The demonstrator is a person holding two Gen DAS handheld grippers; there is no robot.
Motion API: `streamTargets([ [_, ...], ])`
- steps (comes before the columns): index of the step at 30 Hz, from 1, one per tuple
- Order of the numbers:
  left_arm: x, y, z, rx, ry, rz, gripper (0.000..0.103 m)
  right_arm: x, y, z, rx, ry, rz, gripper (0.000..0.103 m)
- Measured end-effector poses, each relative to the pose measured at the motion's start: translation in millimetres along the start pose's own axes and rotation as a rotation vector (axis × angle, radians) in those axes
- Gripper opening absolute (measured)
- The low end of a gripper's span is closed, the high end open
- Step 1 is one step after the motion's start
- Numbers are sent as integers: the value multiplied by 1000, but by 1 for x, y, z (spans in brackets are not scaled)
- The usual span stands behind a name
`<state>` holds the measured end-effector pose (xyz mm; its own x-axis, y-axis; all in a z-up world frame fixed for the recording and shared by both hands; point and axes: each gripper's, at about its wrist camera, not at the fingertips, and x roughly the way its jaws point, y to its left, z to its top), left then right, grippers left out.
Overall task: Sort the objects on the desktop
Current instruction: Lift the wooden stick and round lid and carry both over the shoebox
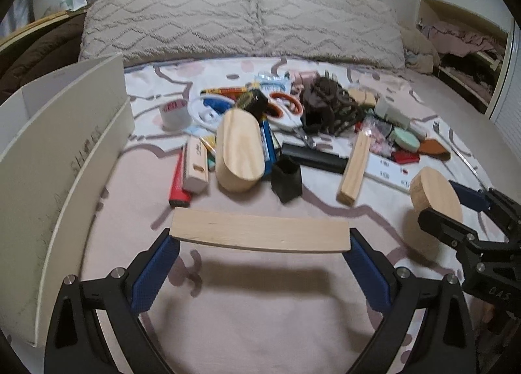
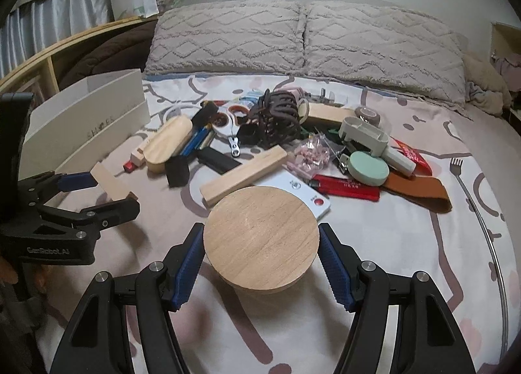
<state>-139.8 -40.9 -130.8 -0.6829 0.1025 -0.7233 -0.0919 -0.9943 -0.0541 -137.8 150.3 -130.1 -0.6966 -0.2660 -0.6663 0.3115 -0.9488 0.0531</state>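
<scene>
My left gripper [image 1: 260, 237] is shut on a flat pale wooden slat [image 1: 259, 233], held crosswise above the bedsheet; it also shows in the right wrist view [image 2: 109, 182]. My right gripper [image 2: 260, 240] is shut on a round wooden disc [image 2: 261, 238], lifted over the sheet; the disc shows in the left wrist view [image 1: 434, 203] at the right. A pile of mixed objects lies ahead: an oval wooden box [image 1: 239, 149], a wooden bar [image 2: 242, 175], scissors [image 1: 286, 110], a red lighter [image 2: 345, 187], a mint round case [image 2: 369, 168].
A white open box [image 1: 62, 152] stands at the left, close to the left gripper. Two pillows [image 2: 306, 38] lie at the far end of the bed. A fork [image 2: 456, 165] and a brown strap [image 2: 420, 193] lie at the right. A black cup [image 1: 286, 178] stands near the pile's front.
</scene>
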Motion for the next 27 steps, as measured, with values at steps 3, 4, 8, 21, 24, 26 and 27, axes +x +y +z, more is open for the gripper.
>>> streamTargets([
  [3,-7,3,5,-6,-24,6,100,-3,2,5,4,-6,-1,69],
  [4,-9,4,6,-9,-32,6,100,-4,3,7,3,-8,0,69],
  [8,-22,11,15,-22,-80,12,100,-10,7,17,-7,-16,-8,69],
  [21,-64,37,37,-91,-212,24,100,-29,27,60,-31,-83,-8,69],
  [24,-72,43,40,-100,-241,32,100,-30,33,68,-23,-95,-1,69],
  [26,-78,47,43,-105,-260,39,100,-31,36,74,-11,-102,9,69],
  [27,-81,49,43,-107,-267,42,100,-31,37,76,-4,-104,15,69],
])
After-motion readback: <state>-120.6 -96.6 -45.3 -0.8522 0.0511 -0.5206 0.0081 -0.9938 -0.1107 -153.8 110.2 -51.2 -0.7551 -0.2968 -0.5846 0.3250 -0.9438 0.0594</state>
